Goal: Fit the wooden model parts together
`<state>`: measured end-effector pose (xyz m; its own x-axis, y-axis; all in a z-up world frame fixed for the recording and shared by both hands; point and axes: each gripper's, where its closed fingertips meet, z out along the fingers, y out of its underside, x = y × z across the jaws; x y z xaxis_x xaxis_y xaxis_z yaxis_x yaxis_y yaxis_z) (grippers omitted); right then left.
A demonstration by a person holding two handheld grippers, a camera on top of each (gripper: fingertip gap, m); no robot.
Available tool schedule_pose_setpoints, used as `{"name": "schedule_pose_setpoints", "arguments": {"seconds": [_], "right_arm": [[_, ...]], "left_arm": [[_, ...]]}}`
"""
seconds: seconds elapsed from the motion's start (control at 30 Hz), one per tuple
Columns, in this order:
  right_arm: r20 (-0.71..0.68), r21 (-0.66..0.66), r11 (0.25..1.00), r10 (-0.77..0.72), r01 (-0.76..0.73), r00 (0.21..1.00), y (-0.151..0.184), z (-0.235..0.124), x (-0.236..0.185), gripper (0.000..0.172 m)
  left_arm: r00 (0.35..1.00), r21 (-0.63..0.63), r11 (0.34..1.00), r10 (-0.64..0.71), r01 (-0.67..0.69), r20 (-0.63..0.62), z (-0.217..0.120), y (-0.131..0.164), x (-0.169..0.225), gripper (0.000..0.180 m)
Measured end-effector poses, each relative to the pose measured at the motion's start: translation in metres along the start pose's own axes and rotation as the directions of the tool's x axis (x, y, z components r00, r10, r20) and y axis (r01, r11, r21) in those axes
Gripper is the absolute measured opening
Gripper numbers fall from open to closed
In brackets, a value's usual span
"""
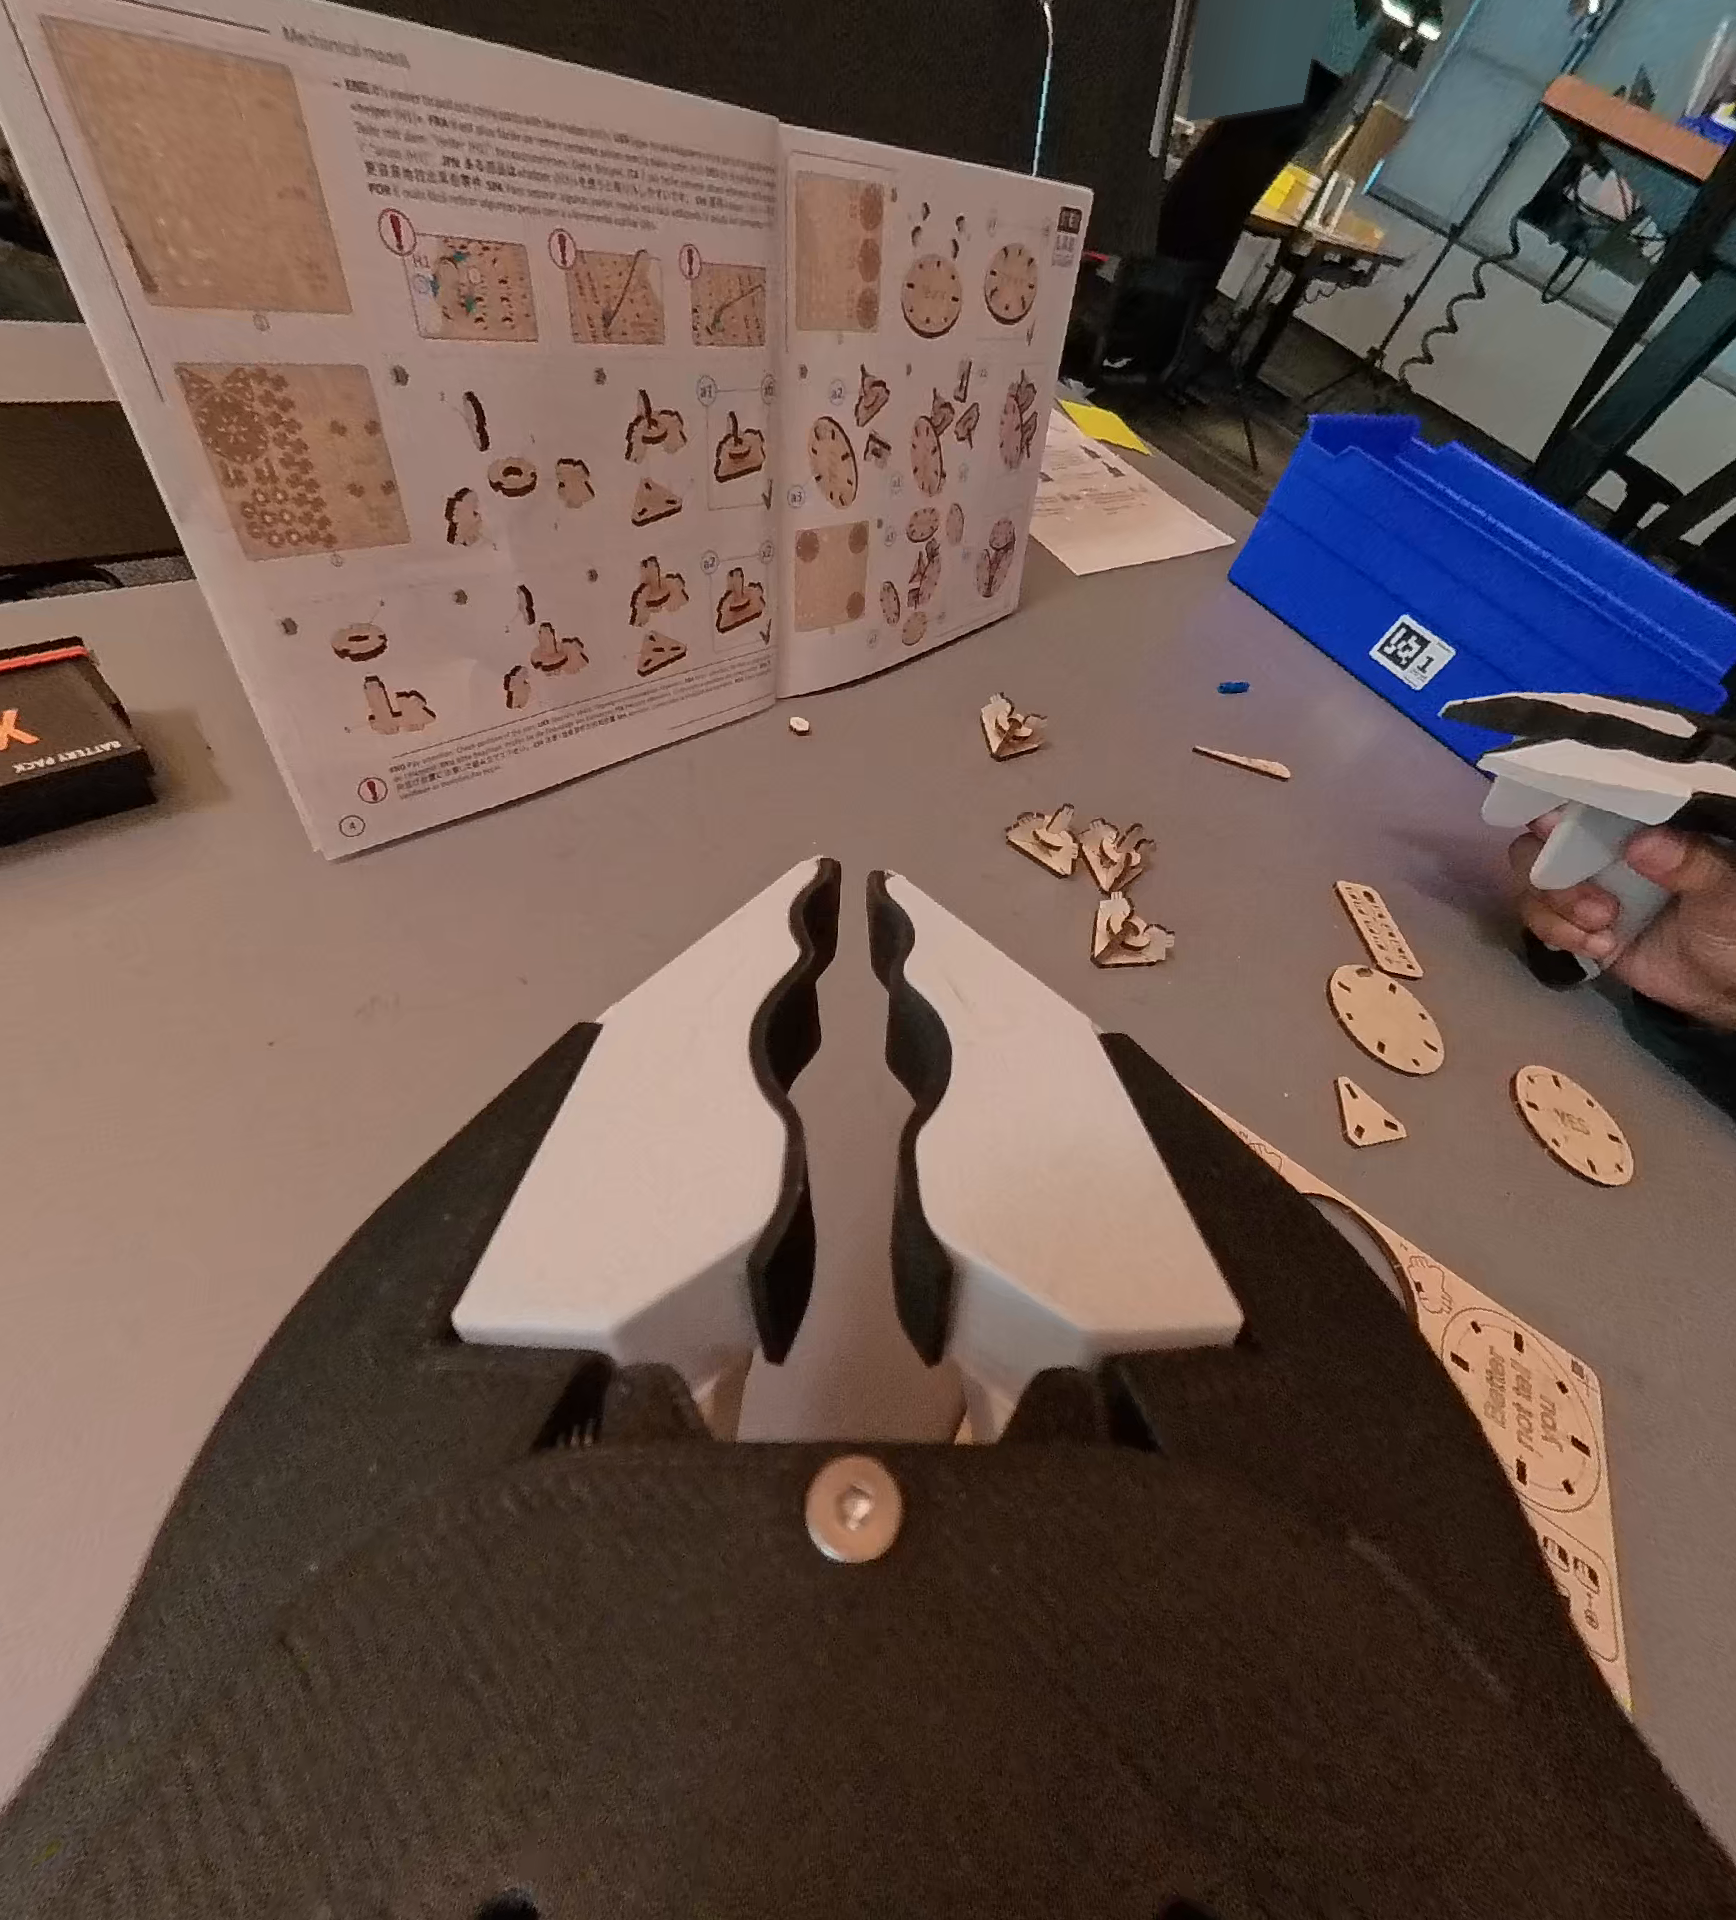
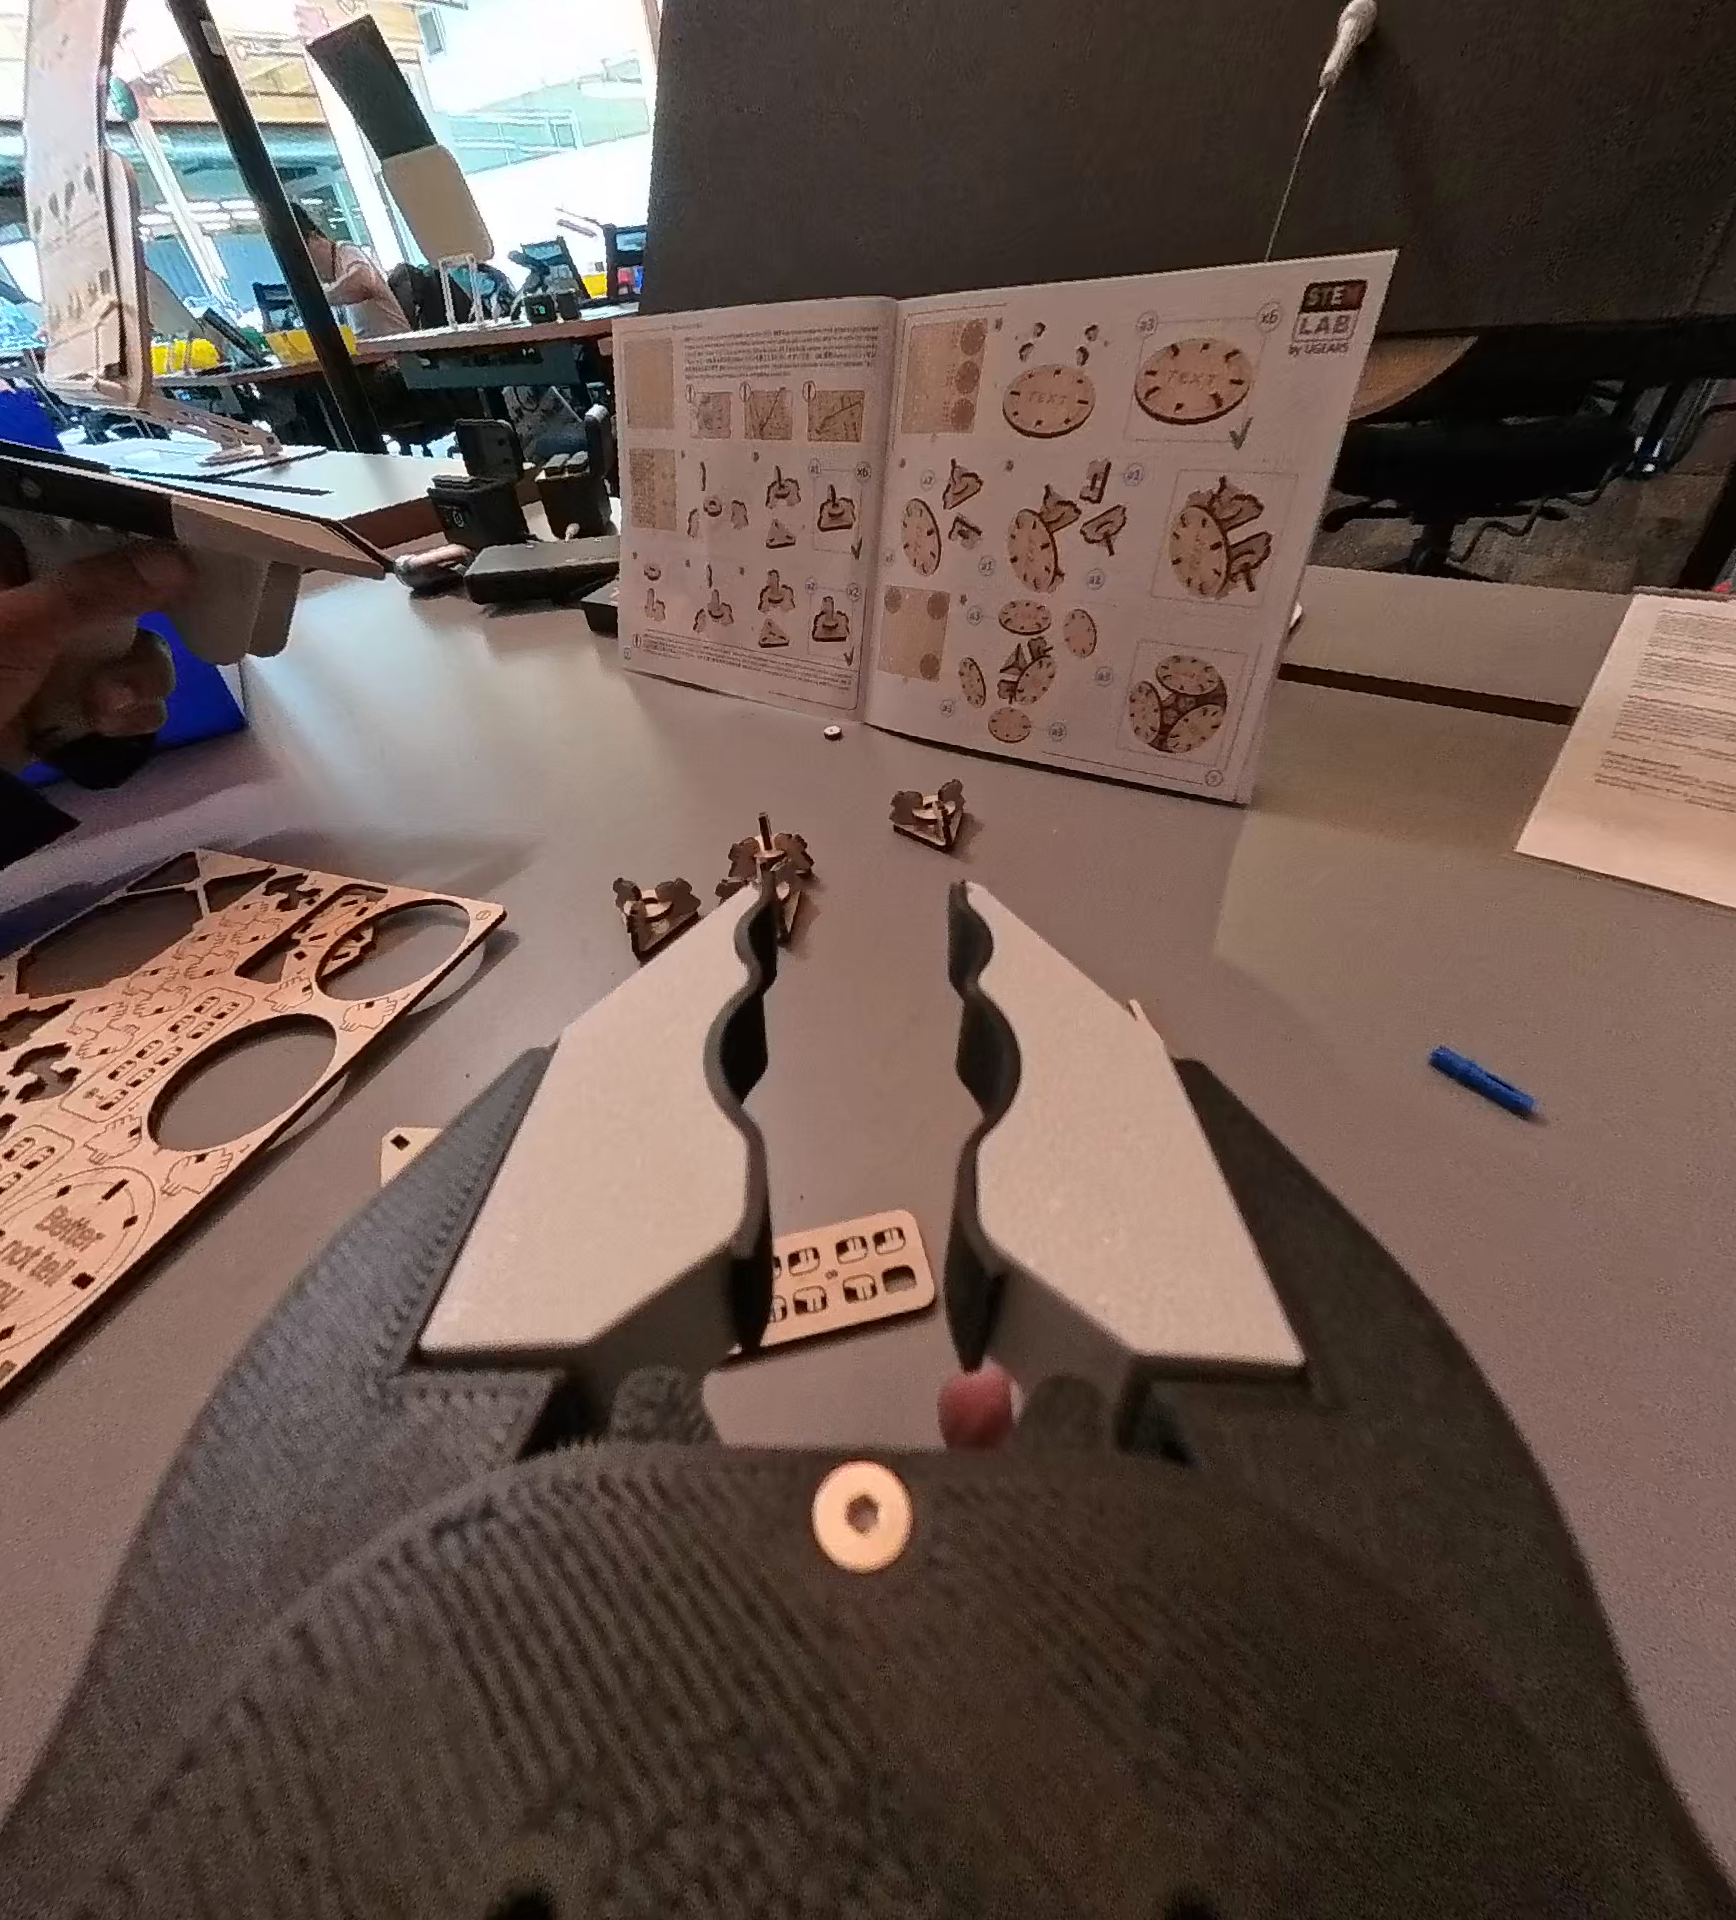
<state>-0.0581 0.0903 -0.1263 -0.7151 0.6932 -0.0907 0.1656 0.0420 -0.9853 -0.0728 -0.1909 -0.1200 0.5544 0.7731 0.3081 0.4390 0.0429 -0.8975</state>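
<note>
Table: big grey table, everything I'm working over sits on it.
Booklet: open instruction booklet propped upright at the far side, facing me.
Bin: blue bin off to the right in my left view, well apart from the wooden bits.
Sheet: laser-cut plywood sheet with parts already punched out, lying flat left of my right gripper.
Left gripper: left gripper hangs over bare table, jaws nearly together with just a thin slit showing, nothing in it. Nearest stuff is the cluster off to its right.
Right gripper: right gripper has its jaws a fair way apart and holds nothing, only table between the pads. Its left fingertip sits just in front of one little assembly.
Discs: two round wooden discs and a triangle piece lie loose near the hand.
Assemblies: four small wooden assemblies, three bunched, one farther out towards the booklet.
Strip: slotted wooden strip lies under my right gripper's fingers.
Peg: tiny blue peg on its own, right side.
</note>
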Motion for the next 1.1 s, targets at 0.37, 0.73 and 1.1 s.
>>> {"name": "schedule_pose_setpoints", "arguments": {"seconds": [0.37, 0.73, 1.1], "right_arm": [[-0.016, 0.034, 0.999, -0.013, 0.013, 1.0, -0.004, -0.003, 0.001, 0.029], [-0.013, 0.089, 0.993, 0.072, -0.071, 0.997, -0.011, -0.01, 0.01, 0.029], [-0.01, 0.151, 0.977, 0.153, -0.149, 0.988, -0.018, -0.018, 0.019, 0.028]], "left_arm": [[1.0, -0.009, 1.0, -0.003, 0.003, 0.004, 0.001, 0.002, -0.001, 0.004], [1.0, -0.027, 1.0, -0.001, 0.002, 0.005, 0.003, 0.005, -0.001, 0.004], [1.0, -0.046, 0.999, -0.001, 0.001, 0.005, 0.006, 0.008, 0.0, 0.004]]}}
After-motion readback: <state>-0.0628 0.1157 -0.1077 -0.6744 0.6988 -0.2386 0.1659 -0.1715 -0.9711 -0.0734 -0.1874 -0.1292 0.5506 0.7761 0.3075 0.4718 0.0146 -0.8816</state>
